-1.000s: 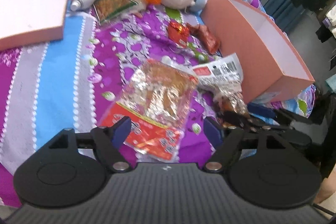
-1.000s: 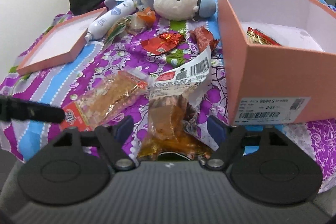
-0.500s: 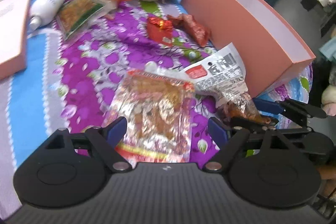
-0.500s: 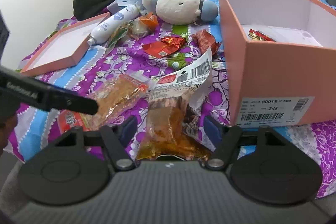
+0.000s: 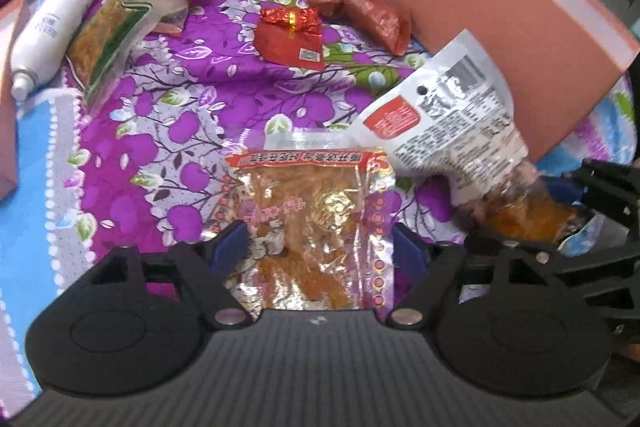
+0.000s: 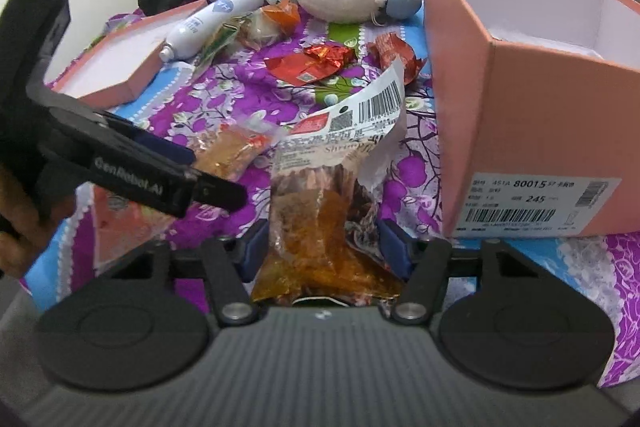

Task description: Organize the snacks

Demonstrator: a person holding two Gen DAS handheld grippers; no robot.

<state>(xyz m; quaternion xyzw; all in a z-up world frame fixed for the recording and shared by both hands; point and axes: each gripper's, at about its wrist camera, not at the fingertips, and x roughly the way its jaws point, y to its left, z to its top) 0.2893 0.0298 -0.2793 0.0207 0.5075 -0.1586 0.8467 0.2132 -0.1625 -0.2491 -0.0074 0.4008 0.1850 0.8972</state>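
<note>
Left wrist view: left gripper (image 5: pixel 320 247) closing astride the flat snack pouch (image 5: pixel 310 223) near the bedspread's (image 5: pixel 152 147) front edge; slick foil may slip. Right wrist view: right gripper (image 6: pixel 322 251) closing around the barcode-labelled snack bag (image 6: pixel 328 203) beside the pink box (image 6: pixel 520 131); its contents could crush.

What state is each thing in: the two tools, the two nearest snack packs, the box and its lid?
Left tool: closing around clear pack, not yet gripping.
Right tool: closing around barcode pack.
Clear pack: flat on bedspread.
Barcode pack: sealed, crumpled, top standing up.
Box: open, upright.
Lid: off, inside up.
</note>
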